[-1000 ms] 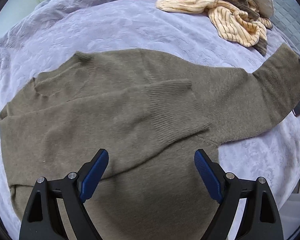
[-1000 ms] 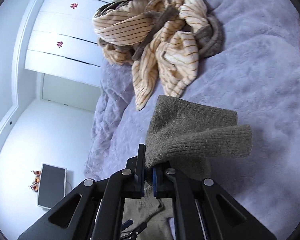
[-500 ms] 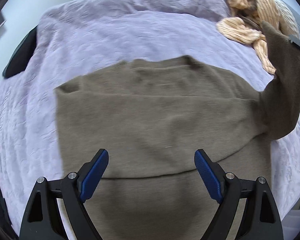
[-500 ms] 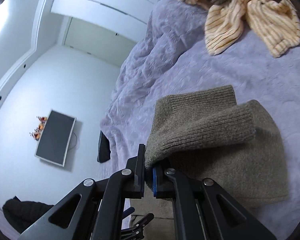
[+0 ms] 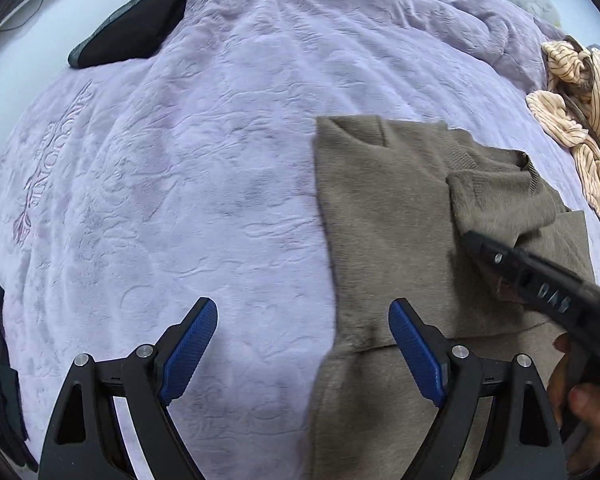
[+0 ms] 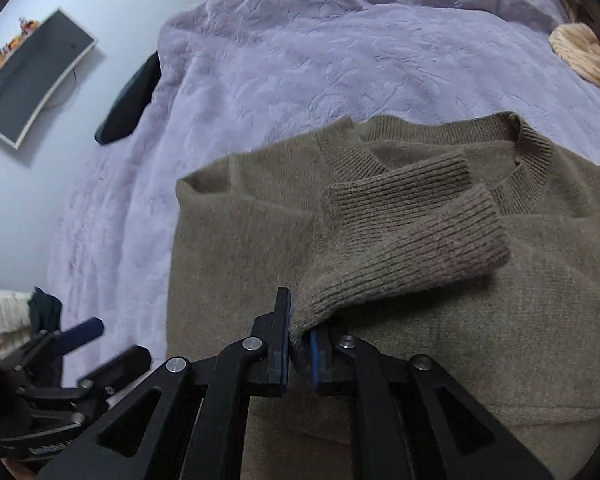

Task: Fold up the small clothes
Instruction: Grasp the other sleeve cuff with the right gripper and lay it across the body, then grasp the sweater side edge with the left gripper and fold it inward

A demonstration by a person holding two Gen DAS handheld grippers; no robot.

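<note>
One sleeve crossing, sweater half folded

Right gripper (image 6: 300, 350), jaws just easing apart, pads close on the ribbed sleeve cuff (image 6: 416, 236) ahead of it, over the olive sweater (image 5: 384, 216) on the lilac bedspread (image 5: 180, 160). Left gripper (image 5: 304, 354) wide, empty, sweater's edge between its pads. Body folds remain; striped garment (image 5: 580, 100) beyond, untouched.

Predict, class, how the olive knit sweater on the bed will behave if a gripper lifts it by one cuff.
The olive knit sweater would probably hang limp: its ribbed cuff already bends and droops from the right gripper. It looks soft and fuzzy, so likely grippy rather than slippery. It may drag on the plush purple blanket.
</note>
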